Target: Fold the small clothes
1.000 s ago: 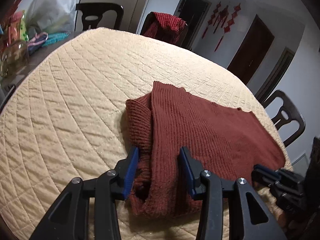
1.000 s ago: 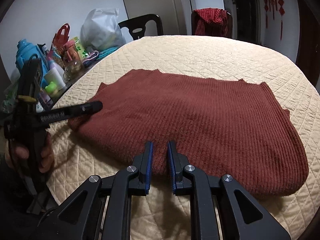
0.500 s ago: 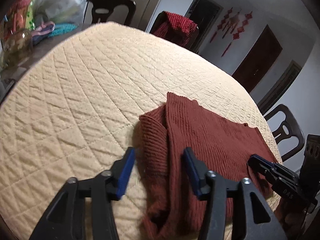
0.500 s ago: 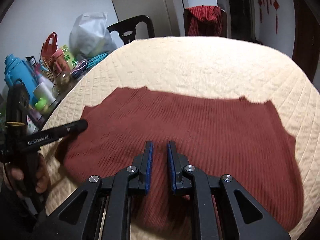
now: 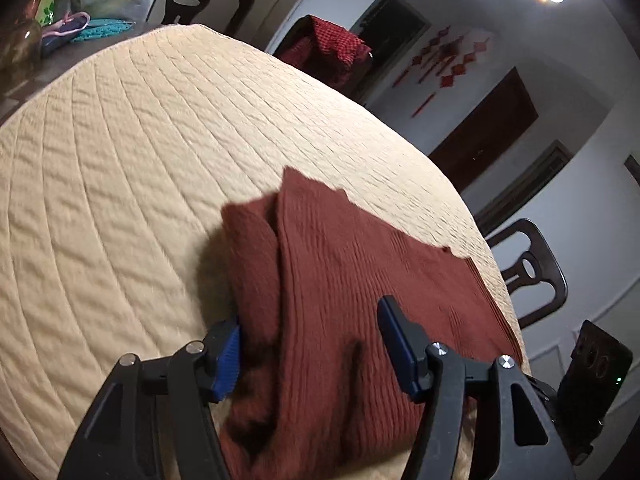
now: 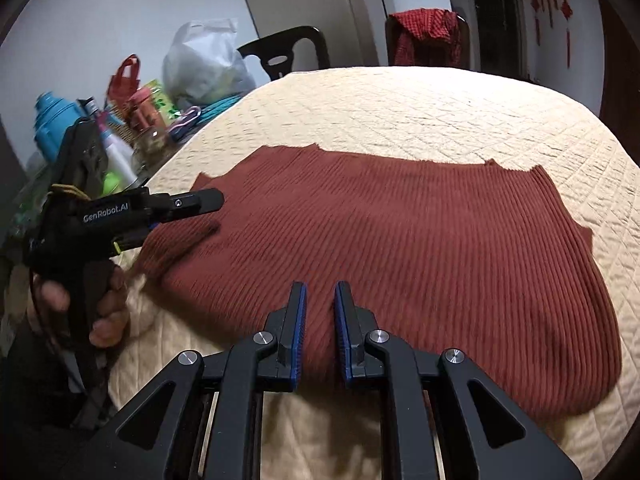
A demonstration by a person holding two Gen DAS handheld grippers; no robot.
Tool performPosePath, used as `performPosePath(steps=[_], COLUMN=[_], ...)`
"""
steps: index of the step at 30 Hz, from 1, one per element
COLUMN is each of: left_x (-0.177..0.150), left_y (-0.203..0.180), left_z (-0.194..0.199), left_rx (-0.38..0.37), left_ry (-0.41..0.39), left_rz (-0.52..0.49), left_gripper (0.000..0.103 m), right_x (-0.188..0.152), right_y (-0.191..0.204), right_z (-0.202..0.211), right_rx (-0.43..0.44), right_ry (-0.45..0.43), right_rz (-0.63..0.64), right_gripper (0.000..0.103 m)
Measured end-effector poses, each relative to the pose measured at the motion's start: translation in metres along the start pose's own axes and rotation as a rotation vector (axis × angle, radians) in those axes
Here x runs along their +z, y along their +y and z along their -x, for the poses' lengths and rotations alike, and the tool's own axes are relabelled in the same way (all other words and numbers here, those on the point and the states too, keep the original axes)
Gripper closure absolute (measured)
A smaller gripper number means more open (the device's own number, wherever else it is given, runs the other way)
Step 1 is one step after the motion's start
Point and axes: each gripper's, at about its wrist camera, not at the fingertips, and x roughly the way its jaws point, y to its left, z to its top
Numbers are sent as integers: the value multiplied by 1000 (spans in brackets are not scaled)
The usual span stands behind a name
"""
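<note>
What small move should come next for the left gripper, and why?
Probably lift the left gripper clear. Its jaws have just been opening and stand wide around the folded edge of the sweater, no longer pressing it. The right gripper is nearly closed over the near edge.

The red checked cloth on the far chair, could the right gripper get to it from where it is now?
Probably not. The red checked cloth hangs on a chair beyond the table's far edge, while the right gripper sits at the near edge over the brown sweater.
</note>
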Motion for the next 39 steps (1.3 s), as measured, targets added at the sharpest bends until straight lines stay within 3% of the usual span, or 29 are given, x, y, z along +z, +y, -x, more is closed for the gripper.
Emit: performPosePath(steps=[7, 11, 15, 20, 25, 26, 30, 32, 34, 37, 39], left_x=[-11, -1, 14, 34, 41, 39, 21, 13, 13, 24, 34], left_y=[-1, -3, -27, -84, -144, -154, -179, -177, -173, -163, -151], left_z=[8, 9, 20, 25, -4, -15, -72, -88, -78, -38, -12], left_rx=[-48, -81, -129, -215, -296, -305, -310, -291, -328, -363, -336], left_ry=[9, 17, -15, -46, -1, 19, 175, 246, 231, 144, 60], left_rz=[44, 75, 52, -33, -130, -146, -197, -182, -170, -170, -170], left_gripper=[42, 81, 83, 84, 88, 96, 96, 96, 95, 89, 77], right_x=[-5, -4, -7, -14, -20, -20, -26, -28, -30, -27, -25], right_y=[-10, -13, -25, -48, -68, -69, -73, -74, -79, -85, -88], right_z=[4, 10, 22, 38, 51, 52, 57, 58, 63, 66, 63], right_rx=[37, 29, -3, -49, -83, -85, -73, -52, -4, 115, 195], right_ry=[-10, -18, -36, -58, -83, -84, -86, -86, -103, -129, -135], right_rz=[-22, -28, -51, -116, -169, -173, -188, -200, -218, -283, -332], right_gripper=[88, 88, 88, 88, 88, 88, 88, 81, 77, 76, 75])
